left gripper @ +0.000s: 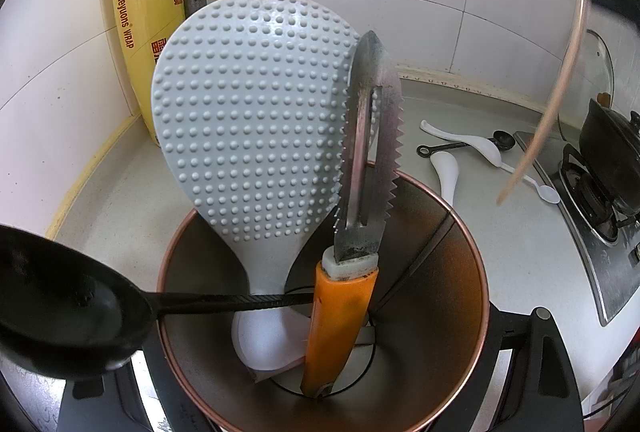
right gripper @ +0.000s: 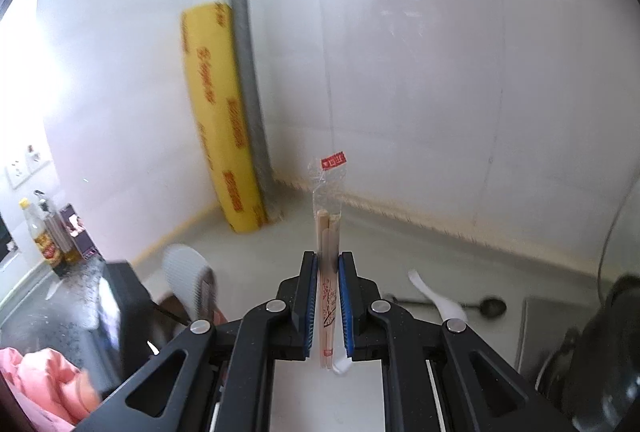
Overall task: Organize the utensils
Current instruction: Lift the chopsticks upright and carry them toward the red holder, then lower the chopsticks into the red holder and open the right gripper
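My right gripper (right gripper: pixel 329 306) clamps wrapped wooden chopsticks (right gripper: pixel 328 272) at frame centre. My left gripper (left gripper: pixel 320 384), at the bottom edge, grips the copper-rimmed metal utensil holder (left gripper: pixel 440 272) at lower centre.

A pale grey countertop (left gripper: pixel 460 240) runs into the tiled corner. At upper left a yellow roll of wrap (left gripper: pixel 140 11) stands on it. Right of centre lie two white spoons (left gripper: pixel 446 171), a black measuring spoon (left gripper: pixel 464 145) and a small white spoon (left gripper: pixel 548 193), near the hob's steel edge (left gripper: pixel 600 272).
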Available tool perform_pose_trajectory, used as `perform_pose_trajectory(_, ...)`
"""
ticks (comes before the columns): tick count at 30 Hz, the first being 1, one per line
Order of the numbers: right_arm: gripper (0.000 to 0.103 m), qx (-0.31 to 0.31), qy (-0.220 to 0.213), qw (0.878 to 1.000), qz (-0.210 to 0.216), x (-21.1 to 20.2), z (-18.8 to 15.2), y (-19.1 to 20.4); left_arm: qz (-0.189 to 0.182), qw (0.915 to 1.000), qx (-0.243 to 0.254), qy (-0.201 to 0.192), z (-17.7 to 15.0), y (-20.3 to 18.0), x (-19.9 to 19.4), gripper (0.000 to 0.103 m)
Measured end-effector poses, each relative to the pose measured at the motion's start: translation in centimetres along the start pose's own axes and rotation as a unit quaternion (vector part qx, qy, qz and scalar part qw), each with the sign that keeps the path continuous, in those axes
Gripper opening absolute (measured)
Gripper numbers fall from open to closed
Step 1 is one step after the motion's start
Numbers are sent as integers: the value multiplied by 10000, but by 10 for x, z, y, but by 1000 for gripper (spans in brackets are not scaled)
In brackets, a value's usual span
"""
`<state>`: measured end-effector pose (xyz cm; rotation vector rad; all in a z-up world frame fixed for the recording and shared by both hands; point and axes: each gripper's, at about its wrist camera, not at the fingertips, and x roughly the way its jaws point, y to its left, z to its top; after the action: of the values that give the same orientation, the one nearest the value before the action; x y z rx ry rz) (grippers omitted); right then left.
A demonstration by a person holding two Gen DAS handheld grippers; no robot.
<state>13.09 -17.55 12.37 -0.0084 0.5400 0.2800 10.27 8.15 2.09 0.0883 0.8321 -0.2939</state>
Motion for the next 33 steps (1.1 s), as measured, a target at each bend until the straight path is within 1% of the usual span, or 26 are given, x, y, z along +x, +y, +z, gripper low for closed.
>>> perform_pose_trajectory(7,12,-254,-484,9970,553,-25,32,26,7,10000,-7,1,0,-1,0,90)
perform_pose_trajectory(12,12,-413,-632,9923,980,-33,41,47,9,10000,-10,1,0,-1,0,90)
perform_pose_trajectory(17,12,-502,-532,9895,1248,-32,37,64,9,10000,-10,1,0,-1,0,90)
perform_pose_trajectory(20,12,-532,-472,9887,1322,-29,35,69,10,10000,-12,2,0,-1,0,90)
perform_pose_trajectory(28,12,-539,-149,9893,1347,-14,24,74,13,10000,-16,2,0,-1,0,90)
perform_pose_trajectory(33,12,-511,137,9897,1334,-3,16,74,12,10000,-14,4,0,-1,0,90)
